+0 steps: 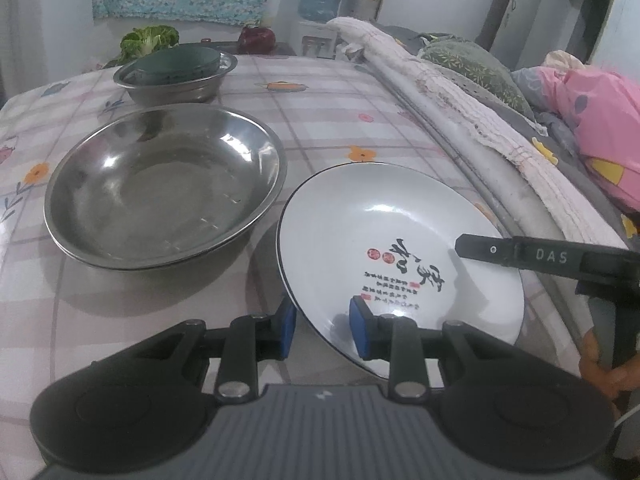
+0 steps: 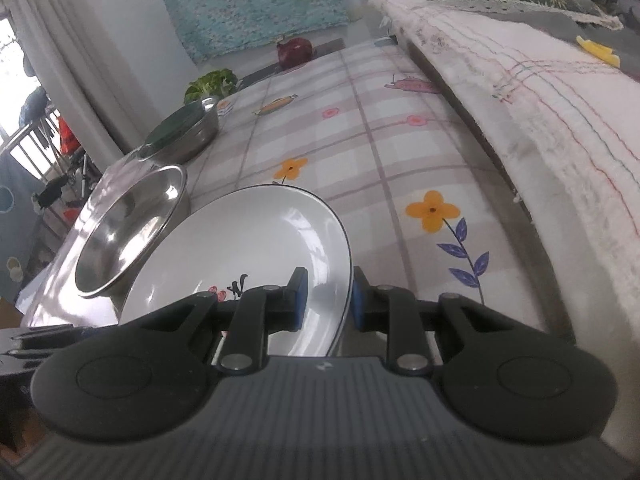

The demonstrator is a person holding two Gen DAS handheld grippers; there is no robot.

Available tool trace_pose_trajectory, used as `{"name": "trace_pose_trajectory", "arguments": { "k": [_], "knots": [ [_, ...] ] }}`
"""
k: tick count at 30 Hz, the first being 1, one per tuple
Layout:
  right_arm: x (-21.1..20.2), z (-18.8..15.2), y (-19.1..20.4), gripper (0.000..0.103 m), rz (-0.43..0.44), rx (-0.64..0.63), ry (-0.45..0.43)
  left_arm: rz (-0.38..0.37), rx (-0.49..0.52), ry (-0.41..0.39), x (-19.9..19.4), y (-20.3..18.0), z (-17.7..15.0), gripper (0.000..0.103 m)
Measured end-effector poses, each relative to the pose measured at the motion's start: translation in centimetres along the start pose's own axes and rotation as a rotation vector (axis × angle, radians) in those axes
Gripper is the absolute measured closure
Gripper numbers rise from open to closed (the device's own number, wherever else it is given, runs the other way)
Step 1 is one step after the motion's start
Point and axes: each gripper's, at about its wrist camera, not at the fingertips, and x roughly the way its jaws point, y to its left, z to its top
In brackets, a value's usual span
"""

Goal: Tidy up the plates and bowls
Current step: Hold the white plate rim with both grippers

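A glossy white round plate [image 1: 400,240], tilted above the checked desk [image 1: 320,112], is pinched at its thin rim by the left claw [image 1: 322,328] and right claw [image 2: 330,298], beside a shiny steel bowl [image 1: 166,188].

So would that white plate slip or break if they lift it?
The white plate looks glazed and shiny, so it is probably slippery, which may be why the left gripper and right gripper each pinch its rim. It seems stiff ceramic, likely to crack if dropped.
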Motion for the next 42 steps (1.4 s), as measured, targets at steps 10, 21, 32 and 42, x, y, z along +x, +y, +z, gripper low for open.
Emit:
{"name": "trace_pose_trajectory", "arguments": {
  "k": [10,21,32,42],
  "knots": [
    [0.1,0.1,-0.1,0.082,0.002,0.01,-0.002,0.007,0.013,0.003,0.6,-0.2,0.4,0.068],
    [0.0,0.0,-0.1,0.082,0.002,0.01,-0.002,0.026,0.034,-0.001,1.3,-0.4,0.7,0.067],
    [0.0,0.1,-0.2,0.082,0.005,0.011,-0.003,0.034,0.038,0.006,1.5,-0.6,0.9,0.063],
    [0.0,0.1,-0.2,0.082,0.006,0.011,-0.004,0.036,0.051,0.014,1.8,-0.9,1.2,0.057]
  ]
}}
